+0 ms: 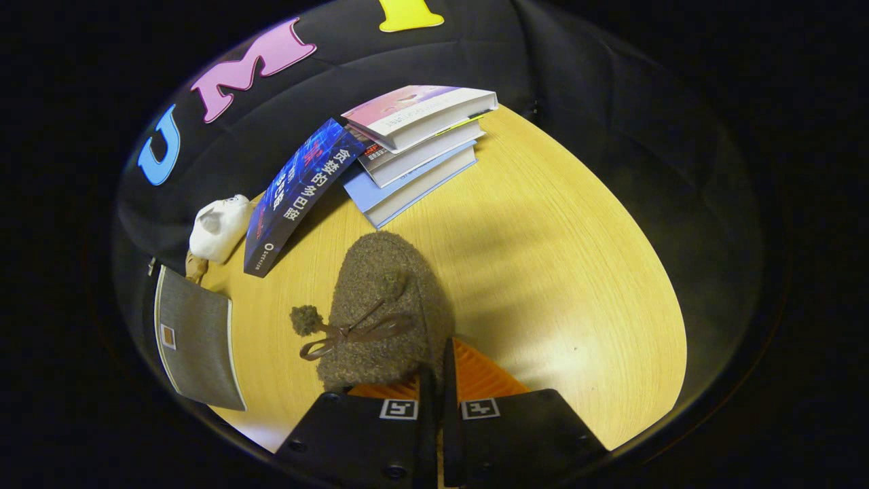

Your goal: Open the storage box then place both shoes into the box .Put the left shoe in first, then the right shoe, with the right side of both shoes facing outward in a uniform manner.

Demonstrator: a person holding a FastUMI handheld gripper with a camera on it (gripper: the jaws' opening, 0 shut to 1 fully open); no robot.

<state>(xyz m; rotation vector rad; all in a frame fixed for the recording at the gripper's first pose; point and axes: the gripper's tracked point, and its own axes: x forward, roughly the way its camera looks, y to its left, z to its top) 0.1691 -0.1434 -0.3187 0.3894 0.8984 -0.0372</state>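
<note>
Shoe (387,305) pinched at edge by gripper (438,370), fingers closed, tilted above wooden table (557,272).

— What is the claw (434,380) doing right now?

— It is reaching forward with its two fingers (468,380) lying almost flat against each other, leaving only a thin slit between them.

— Is it gripping anything?

— It is pinching the edge of the fuzzy shoe (387,299), which is hanging just ahead of the tips and a little to the left.

— And its pose?

— It is pointing forward and tilting downward.
</note>
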